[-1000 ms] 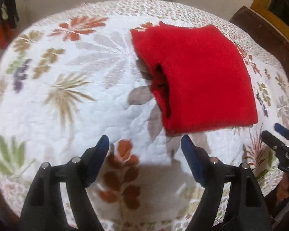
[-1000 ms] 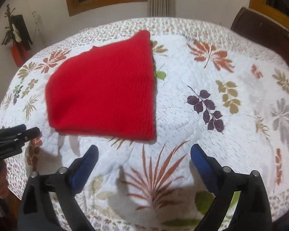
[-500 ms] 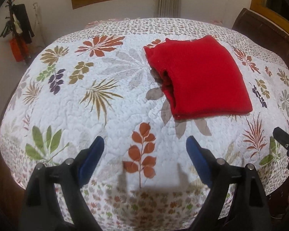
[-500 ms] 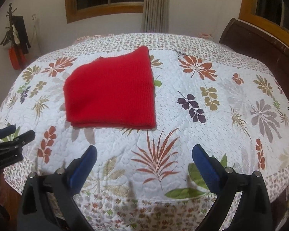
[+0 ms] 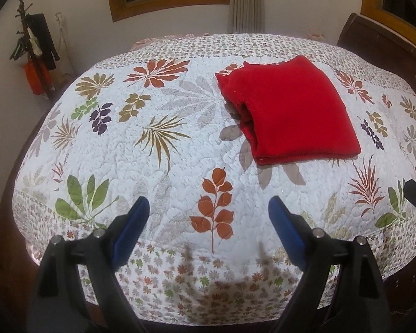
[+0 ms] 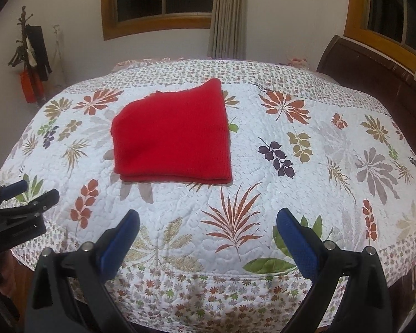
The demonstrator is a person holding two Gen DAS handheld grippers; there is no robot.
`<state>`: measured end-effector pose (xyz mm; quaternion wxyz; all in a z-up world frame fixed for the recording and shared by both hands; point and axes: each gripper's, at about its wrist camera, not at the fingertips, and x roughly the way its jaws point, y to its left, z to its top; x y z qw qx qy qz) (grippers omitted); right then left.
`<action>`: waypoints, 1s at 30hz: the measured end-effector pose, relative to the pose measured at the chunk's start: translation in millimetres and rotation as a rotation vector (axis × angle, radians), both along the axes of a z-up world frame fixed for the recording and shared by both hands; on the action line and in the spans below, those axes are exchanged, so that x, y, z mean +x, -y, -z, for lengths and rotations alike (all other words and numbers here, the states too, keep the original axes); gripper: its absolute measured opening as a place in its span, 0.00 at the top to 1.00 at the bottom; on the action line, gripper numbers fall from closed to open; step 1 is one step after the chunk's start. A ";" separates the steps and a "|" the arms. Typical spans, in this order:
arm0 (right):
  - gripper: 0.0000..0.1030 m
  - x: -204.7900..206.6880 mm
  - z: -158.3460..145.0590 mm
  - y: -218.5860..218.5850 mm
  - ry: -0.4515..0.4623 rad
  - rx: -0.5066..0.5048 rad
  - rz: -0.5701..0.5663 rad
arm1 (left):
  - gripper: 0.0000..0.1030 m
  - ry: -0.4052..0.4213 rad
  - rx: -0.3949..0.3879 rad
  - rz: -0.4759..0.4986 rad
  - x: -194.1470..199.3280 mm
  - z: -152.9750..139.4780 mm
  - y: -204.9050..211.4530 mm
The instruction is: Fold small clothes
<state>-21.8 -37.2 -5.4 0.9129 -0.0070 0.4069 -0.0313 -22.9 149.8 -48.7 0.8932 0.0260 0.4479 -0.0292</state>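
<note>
Red knitwear lies folded; if snagged by either spread-fingered left gripper or right gripper, its stacked layers could be undone.

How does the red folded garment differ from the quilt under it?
The red garment is plain, one colour; the quilt is white with printed leaves. The garment is folded in layers and small; the quilt lies spread flat and covers the whole bed. Both are soft cloth, and neither is held.

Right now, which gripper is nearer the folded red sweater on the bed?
Neither clearly. The left gripper is open, short of the red sweater and to its left; the right gripper is open, short of it and to its right.
</note>
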 end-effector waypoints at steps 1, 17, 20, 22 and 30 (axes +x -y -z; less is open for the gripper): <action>0.04 -1.3 -0.8 0.2 0.002 0.002 0.003 | 0.15 0.006 0.004 -0.002 -1.7 -1.7 0.0; 0.04 -5.2 -0.7 1.6 0.007 0.004 0.009 | 0.12 0.011 0.019 -0.007 -4.8 -5.0 0.7; 0.04 -5.8 -0.8 1.9 0.007 0.005 0.007 | 0.12 0.009 0.022 -0.008 -4.6 -4.5 1.9; 0.04 -5.6 -0.2 1.6 0.006 0.005 0.008 | 0.12 0.009 0.021 -0.007 -4.6 -4.5 2.0; 0.04 -5.1 1.5 0.6 0.003 0.005 0.003 | 0.12 0.004 0.026 -0.008 -5.4 -0.7 3.3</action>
